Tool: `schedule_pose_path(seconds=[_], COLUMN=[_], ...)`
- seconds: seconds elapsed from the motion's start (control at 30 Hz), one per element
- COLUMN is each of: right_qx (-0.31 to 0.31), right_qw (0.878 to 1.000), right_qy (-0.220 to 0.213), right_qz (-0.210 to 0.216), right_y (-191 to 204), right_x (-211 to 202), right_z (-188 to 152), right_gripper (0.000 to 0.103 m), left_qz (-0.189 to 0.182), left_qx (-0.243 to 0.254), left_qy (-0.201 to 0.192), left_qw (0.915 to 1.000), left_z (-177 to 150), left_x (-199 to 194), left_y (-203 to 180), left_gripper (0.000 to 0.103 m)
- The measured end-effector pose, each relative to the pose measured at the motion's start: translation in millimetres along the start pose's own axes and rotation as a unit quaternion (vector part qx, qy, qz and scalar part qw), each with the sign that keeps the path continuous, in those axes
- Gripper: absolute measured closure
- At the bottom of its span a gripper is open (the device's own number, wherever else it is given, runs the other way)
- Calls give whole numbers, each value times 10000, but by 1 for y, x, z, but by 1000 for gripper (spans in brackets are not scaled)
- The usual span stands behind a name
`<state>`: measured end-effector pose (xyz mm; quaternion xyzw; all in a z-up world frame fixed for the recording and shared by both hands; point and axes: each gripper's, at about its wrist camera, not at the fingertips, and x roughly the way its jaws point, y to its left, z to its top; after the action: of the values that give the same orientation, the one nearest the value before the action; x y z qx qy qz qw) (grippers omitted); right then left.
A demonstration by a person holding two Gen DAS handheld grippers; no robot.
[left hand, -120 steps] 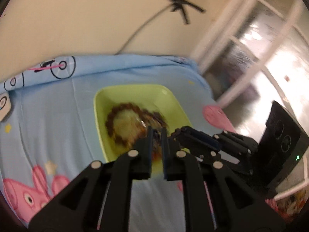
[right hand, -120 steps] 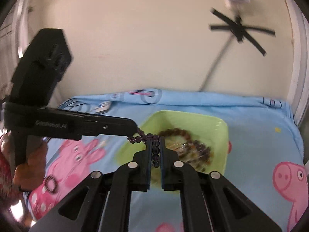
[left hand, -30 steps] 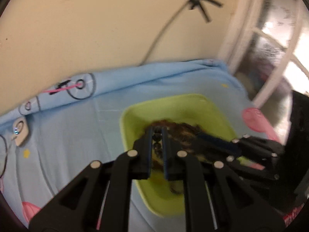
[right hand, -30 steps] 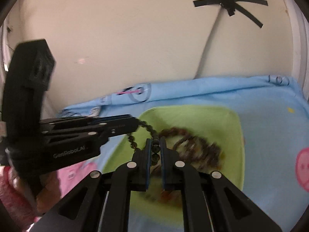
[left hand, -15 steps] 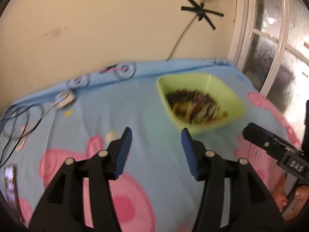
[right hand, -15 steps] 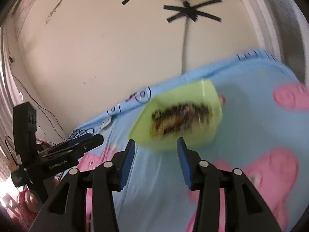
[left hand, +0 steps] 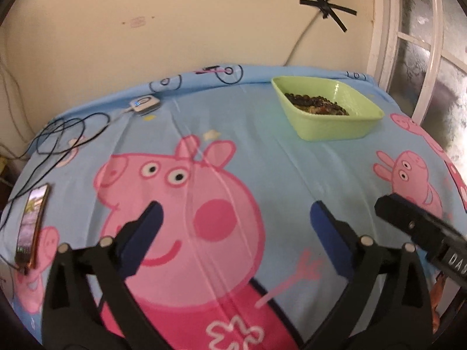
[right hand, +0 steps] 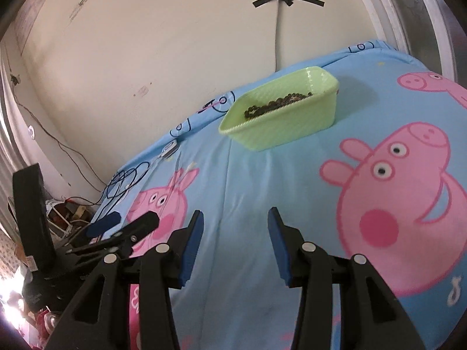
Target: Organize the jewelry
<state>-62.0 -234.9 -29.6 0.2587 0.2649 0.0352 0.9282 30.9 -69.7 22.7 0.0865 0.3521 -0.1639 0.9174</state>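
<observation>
A light green tray [left hand: 335,128] stands at the far right of the blue cartoon-pig cloth, with dark beaded bracelets [left hand: 315,103] piled inside. It also shows in the right wrist view [right hand: 292,119], with the beads [right hand: 274,103] inside. My left gripper [left hand: 236,213] is open and empty, held low over the near middle of the cloth, far from the tray. My right gripper [right hand: 235,217] is open and empty, also near the front. The right gripper's body [left hand: 420,233] shows at the right edge of the left wrist view.
A phone [left hand: 32,218] lies at the cloth's left edge. A small white charger [left hand: 144,103] and coiled black cables [left hand: 67,134] lie at the far left. A wall runs behind the table and a window frame [left hand: 408,43] at the right.
Both grippers let go of the bead bracelet over the tray, opened wide and pulled back toward the front of the cloth. The bracelet now lies in the tray.
</observation>
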Motion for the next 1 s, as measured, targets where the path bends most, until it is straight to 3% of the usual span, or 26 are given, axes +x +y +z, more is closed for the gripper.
schedule_pose_path(seconds=[0.23, 0.57, 1.0], right_qx=[15, 19, -80], right_qw=[9999, 9997, 9988], right_qy=[7, -99, -315], right_qz=[-115, -217, -367], right_y=[6, 3, -11], right_x=[-2, -5, -1], right_z=[-11, -11, 13], right_gripper=[81, 81, 81], left_qz=[468, 603, 610], left_qx=[-26, -67, 68], left_qy=[75, 11, 300], left_qw=[9989, 9982, 9977], left_z=[-9, -12, -8], left_x=[-3, -6, 16], left_y=[6, 4, -8], left_gripper=[6, 6, 6])
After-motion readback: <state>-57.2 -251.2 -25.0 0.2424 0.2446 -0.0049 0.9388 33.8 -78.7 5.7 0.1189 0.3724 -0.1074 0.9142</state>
